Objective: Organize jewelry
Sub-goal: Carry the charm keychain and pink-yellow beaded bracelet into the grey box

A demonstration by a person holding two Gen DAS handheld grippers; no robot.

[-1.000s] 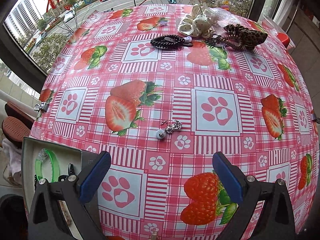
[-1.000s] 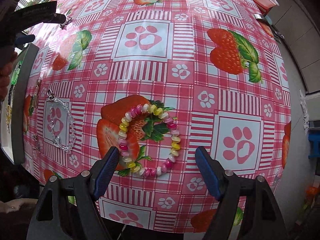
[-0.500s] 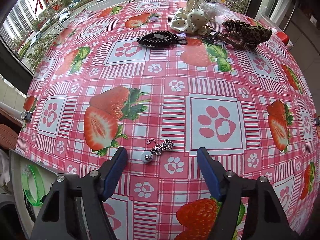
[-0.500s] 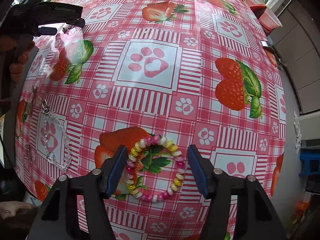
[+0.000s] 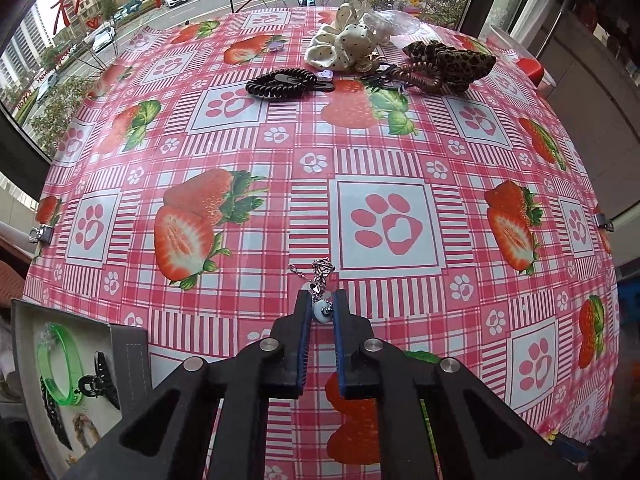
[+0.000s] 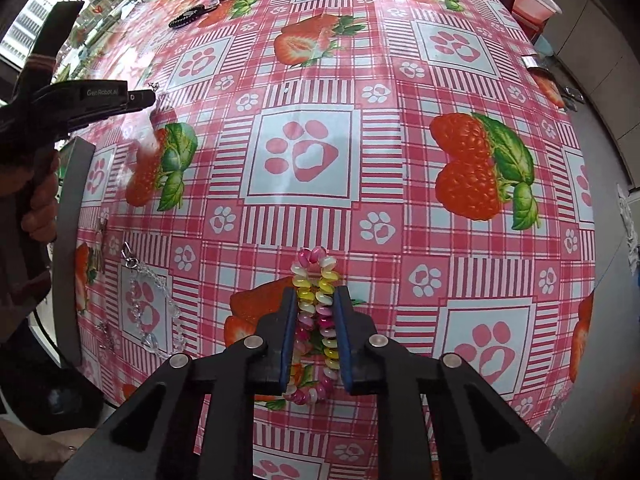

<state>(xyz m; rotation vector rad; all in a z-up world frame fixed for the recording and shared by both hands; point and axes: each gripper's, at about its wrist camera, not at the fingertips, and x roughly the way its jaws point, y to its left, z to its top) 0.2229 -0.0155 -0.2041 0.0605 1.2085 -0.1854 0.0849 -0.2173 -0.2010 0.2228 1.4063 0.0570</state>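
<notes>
Left wrist view: left gripper [image 5: 320, 307], jaws clenched on a silver earring [image 5: 319, 294] with a white bead, near the table's [image 5: 400, 152] near edge; tray [image 5: 128, 338] at the left corner. Right wrist view: right gripper [image 6: 316, 307], jaws squeezing a bead bracelet [image 6: 316, 312] flat near the near edge.

Each fisheye camera sat just behind its own gripper fingers, looking down close over the strawberry tablecloth [image 5: 280, 152]. The left view faced the window [image 5: 120, 8] beyond the cloth's far edge; the right view faced along the cloth, catching the same black coil hair tie [image 5: 280, 82] [image 6: 186, 16] and gray tray [image 5: 128, 344] [image 6: 70, 248].
</notes>
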